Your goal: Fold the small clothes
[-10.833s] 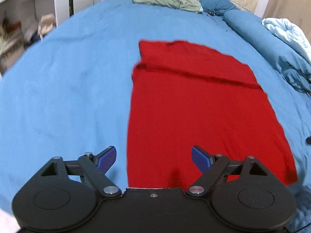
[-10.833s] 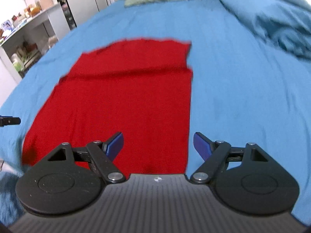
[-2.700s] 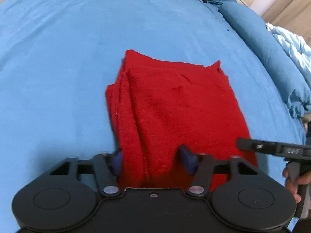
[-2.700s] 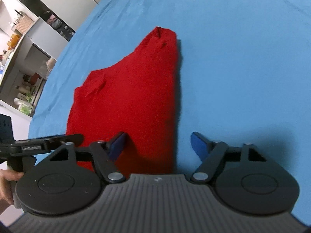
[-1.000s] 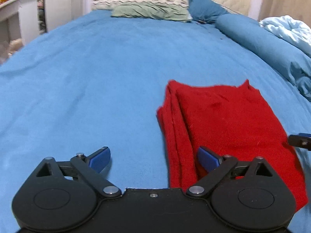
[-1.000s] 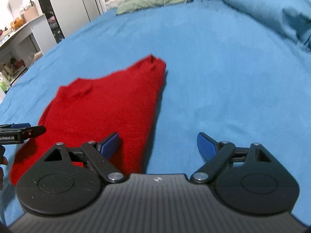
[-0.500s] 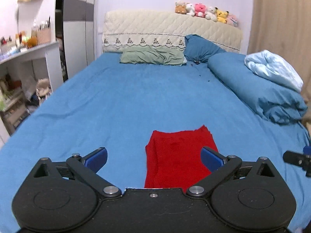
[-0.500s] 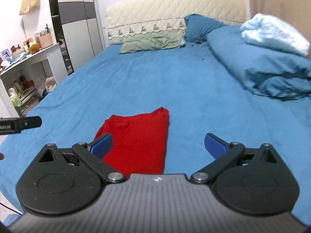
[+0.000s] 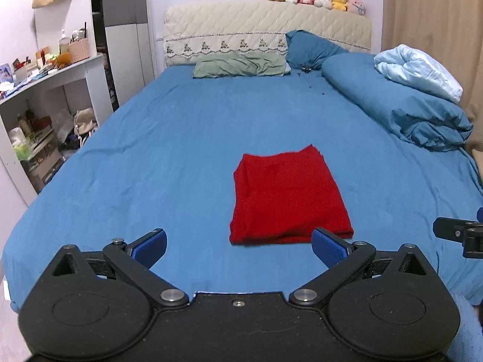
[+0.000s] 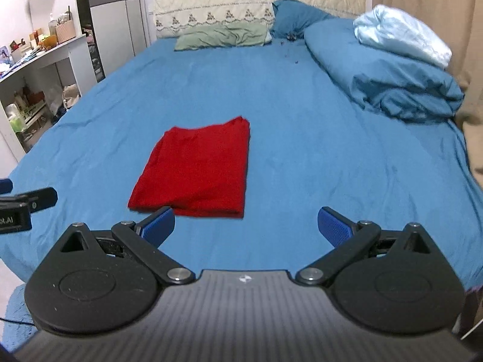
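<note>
A red cloth [image 9: 286, 196] lies folded into a small rectangle on the blue bed sheet [image 9: 169, 163], near the foot of the bed. It also shows in the right wrist view [image 10: 200, 170]. My left gripper [image 9: 240, 246] is open and empty, held back from the cloth and above the bed's near edge. My right gripper [image 10: 246, 224] is open and empty too, pulled back to the right of the cloth. The tip of the right gripper shows at the right edge of the left wrist view [image 9: 459, 235].
A rolled blue duvet [image 9: 401, 105] with a pale blue blanket [image 9: 419, 71] lies along the bed's right side. A green pillow [image 9: 241, 66] and a blue pillow [image 9: 311, 48] lie at the headboard. White shelves [image 9: 45, 114] stand to the left of the bed.
Both grippers have let go of the folded red cloth, opened, and drawn back and up, away from the bed. The cloth lies still.
</note>
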